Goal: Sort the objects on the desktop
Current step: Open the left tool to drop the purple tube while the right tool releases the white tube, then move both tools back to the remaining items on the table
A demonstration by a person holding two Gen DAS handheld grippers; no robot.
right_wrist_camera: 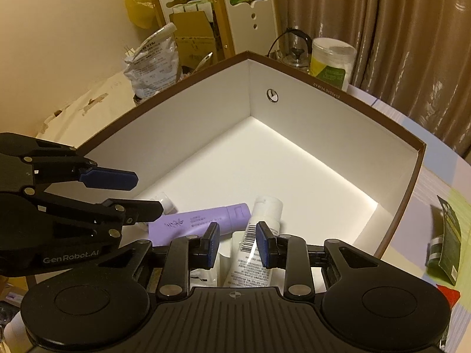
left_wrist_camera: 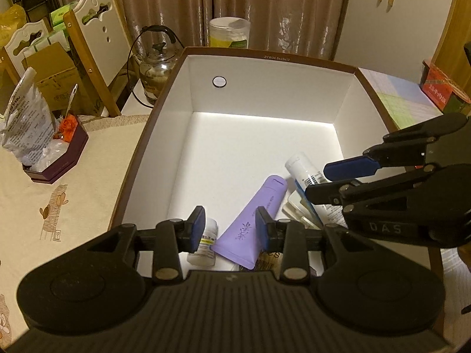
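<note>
A brown-rimmed box with white inside (left_wrist_camera: 188, 94) (right_wrist_camera: 206, 111) lies open on the table. In its near corner lie a purple tube (left_wrist_camera: 253, 220) (right_wrist_camera: 200, 220), a white tube with a barcode (left_wrist_camera: 306, 170) (right_wrist_camera: 259, 241), a small white bottle (left_wrist_camera: 206, 247) (right_wrist_camera: 164, 200) and flat white packets (left_wrist_camera: 297, 206). My left gripper (left_wrist_camera: 231, 229) (right_wrist_camera: 138, 192) hovers open and empty above the purple tube. My right gripper (right_wrist_camera: 238, 244) (left_wrist_camera: 321, 181) hovers open and empty above the white tube.
Left of the box, a cream tablecloth (left_wrist_camera: 59, 200) carries a dark octagonal tray (left_wrist_camera: 59, 158) with a foil bag (left_wrist_camera: 26, 117). Behind stand a glass kettle (left_wrist_camera: 156, 67), a lidded jar (left_wrist_camera: 229, 32) and chairs (left_wrist_camera: 97, 29). A green packet (right_wrist_camera: 447, 250) lies right.
</note>
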